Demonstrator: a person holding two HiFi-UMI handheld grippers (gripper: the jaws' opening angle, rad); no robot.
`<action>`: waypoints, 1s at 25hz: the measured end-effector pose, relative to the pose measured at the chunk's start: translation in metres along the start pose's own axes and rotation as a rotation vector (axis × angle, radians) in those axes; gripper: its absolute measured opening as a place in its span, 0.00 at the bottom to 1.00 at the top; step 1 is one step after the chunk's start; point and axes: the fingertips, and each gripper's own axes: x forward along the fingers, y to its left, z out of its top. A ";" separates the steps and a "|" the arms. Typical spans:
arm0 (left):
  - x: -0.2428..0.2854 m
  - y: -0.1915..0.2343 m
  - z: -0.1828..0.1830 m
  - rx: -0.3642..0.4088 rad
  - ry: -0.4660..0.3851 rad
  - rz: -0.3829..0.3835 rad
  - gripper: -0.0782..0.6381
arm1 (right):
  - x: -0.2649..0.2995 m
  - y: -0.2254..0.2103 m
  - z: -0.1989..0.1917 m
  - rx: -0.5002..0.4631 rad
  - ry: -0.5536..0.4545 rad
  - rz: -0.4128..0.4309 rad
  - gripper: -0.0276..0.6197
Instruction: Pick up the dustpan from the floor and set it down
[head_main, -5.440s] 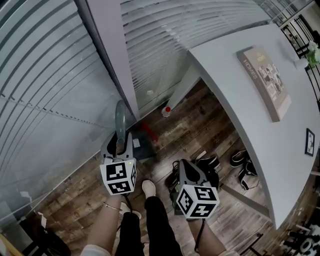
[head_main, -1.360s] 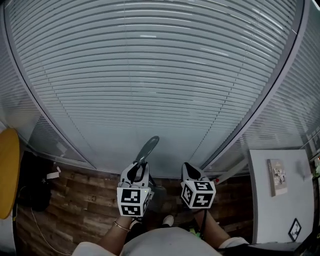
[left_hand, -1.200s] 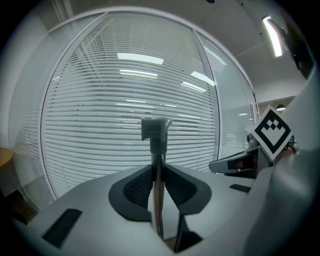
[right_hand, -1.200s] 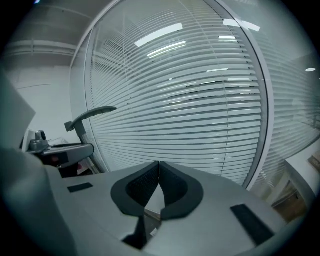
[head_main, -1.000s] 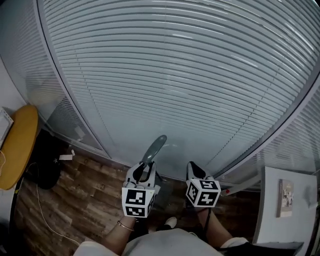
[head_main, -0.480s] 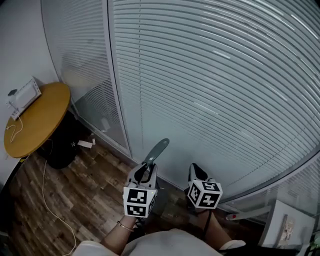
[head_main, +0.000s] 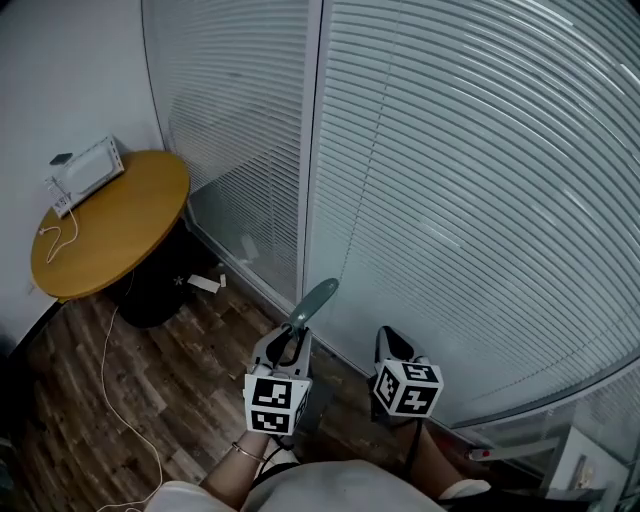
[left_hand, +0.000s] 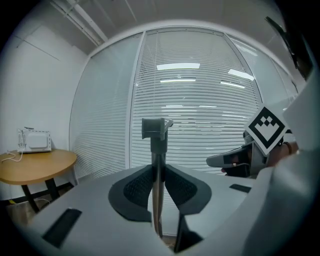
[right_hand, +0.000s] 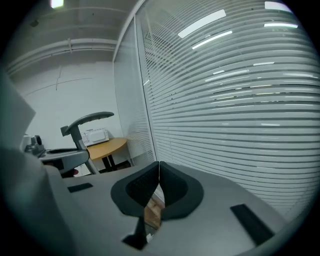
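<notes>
A wall of slatted blinds (head_main: 450, 180) fills the head view from 12 to 3 o'clock. The wooden floor (head_main: 90, 400) runs below it toward 8 o'clock. A round desk (head_main: 130, 235) stands at 10 o'clock from the grippers, well apart from them, with a white appliance (head_main: 88, 170) on its far edge.

The dustpan (head_main: 312, 300) is off the floor, carried in the air. Its long handle rises toward 1 o'clock out of the left gripper (head_main: 289, 338), and the pan end is mostly hidden below the gripper. The jaws are clamped narrow on the handle's shaft. Gripping part-way down the stem probably keeps the pan hanging steady while it is carried.

The right gripper (head_main: 392, 342), at 3 o'clock of the left one, has its jaws pressed together on nothing. It seems to be only riding along, since the light dustpan needs one grip. Setting the dustpan down is not yet done.
</notes>
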 end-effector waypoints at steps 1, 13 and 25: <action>-0.003 0.012 0.003 0.000 -0.002 0.006 0.23 | 0.004 0.011 0.004 -0.004 -0.001 0.005 0.09; -0.025 0.088 -0.009 0.022 -0.005 0.086 0.23 | 0.030 0.074 -0.007 -0.051 0.025 0.058 0.09; -0.015 0.131 -0.020 0.009 -0.008 0.142 0.23 | 0.082 0.087 -0.010 -0.038 0.057 0.074 0.09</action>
